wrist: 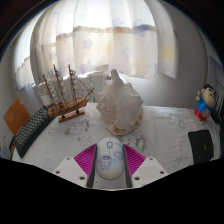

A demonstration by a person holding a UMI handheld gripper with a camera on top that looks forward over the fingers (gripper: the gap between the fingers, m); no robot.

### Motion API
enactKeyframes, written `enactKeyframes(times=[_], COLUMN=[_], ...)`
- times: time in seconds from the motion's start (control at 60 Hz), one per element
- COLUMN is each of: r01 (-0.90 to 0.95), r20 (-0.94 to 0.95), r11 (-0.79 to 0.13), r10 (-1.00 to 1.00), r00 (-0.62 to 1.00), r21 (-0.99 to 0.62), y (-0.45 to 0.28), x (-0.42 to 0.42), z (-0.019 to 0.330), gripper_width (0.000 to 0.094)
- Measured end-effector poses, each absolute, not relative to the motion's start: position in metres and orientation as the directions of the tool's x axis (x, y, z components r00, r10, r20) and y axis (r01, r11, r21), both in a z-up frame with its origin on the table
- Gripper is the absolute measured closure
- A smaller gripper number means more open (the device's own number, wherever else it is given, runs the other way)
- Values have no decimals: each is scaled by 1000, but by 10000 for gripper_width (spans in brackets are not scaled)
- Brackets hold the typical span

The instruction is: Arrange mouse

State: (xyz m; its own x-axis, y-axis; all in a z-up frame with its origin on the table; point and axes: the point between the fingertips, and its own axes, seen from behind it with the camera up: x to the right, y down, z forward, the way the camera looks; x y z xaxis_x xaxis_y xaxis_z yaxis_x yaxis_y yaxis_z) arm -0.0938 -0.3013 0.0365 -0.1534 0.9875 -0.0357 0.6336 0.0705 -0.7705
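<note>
Mouse (109,160), white and oval, sits at the bottom centre of the frame between the two fingers of the gripper (109,165). Its long axis runs along the fingers, away from the camera; which end is the front cannot be told. The pink pads (86,160) lie close at both sides, but whether they press on it cannot be told. On the white table (165,130), a big seashell (118,103) stands at centre and a model ship (66,92) at left.

A white mouse (109,162) sits between magenta pads (86,160). The table (165,135) is white marble with grey veins, the ship model (66,93) brown, the curtains (110,40) pale cream.
</note>
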Motion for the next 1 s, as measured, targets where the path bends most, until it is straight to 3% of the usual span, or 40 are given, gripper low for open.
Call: enactKeyframes(times=[0.083, 0.2, 0.3, 0.4, 0.567, 0.667, 0.783, 0.867, 0.9, 0.933, 1.0], r01=[608, 546, 515, 530, 622, 672, 684, 695, 701, 704, 703], r20=[-78, -20, 57, 125, 130, 143, 78, 26, 18, 21, 58], r11=[33, 54, 78, 92, 55, 46, -9, -55, -64, -65, -52], r10=[985, 992, 997, 992, 989, 986, 992, 994, 994, 993, 989], r00=[-155, -129, -57, 26, 75, 90, 96, 105, 110, 113, 133], r21=[-794, -836, -853, -843, -781, -739, -729, -717, -710, -707, -709], y=[-272, -185, -90, 6, 112, 145, 150, 147, 146, 144, 140], x=[-93, -102, -114, -122, -120, -112, -109, -107, -106, -104, -98], z=[83, 142, 162, 143, 57, 9, -16, -19, -17, -13, 4], gripper_width=[502, 502, 504, 504, 502, 503, 495, 393, 261, 72, 94])
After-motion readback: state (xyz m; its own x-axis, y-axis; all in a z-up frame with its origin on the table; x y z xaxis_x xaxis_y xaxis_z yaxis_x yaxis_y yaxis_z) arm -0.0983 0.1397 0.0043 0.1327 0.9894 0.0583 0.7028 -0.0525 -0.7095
